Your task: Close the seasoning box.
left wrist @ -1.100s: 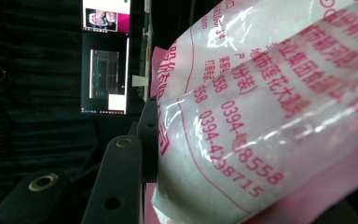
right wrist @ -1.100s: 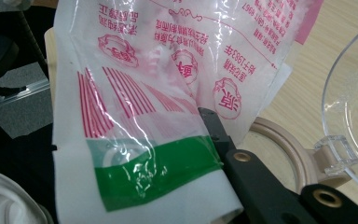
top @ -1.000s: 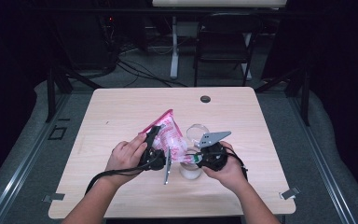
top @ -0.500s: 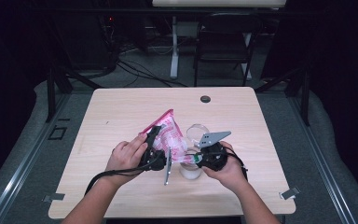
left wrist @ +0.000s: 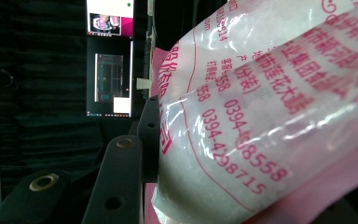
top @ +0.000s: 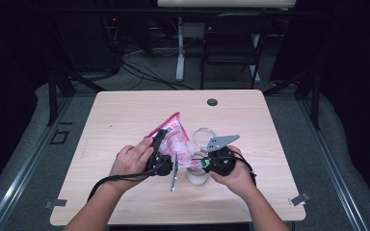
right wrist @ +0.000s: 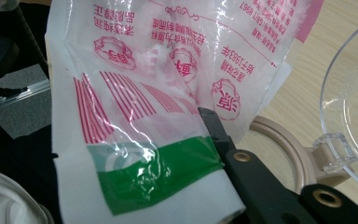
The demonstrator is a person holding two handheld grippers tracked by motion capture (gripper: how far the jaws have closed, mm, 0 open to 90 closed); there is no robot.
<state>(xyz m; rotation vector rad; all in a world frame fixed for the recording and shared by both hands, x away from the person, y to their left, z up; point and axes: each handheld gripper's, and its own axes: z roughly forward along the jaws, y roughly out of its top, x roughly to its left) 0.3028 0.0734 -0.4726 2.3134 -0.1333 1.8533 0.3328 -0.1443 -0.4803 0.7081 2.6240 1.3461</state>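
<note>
I am holding the pink-and-white bag between both grippers — my left gripper is clamping its full middle, my right gripper is pinching the flat corner. The clear jar is standing just below my right jaws, so the bag's long axis is slanting down toward it.
</note>
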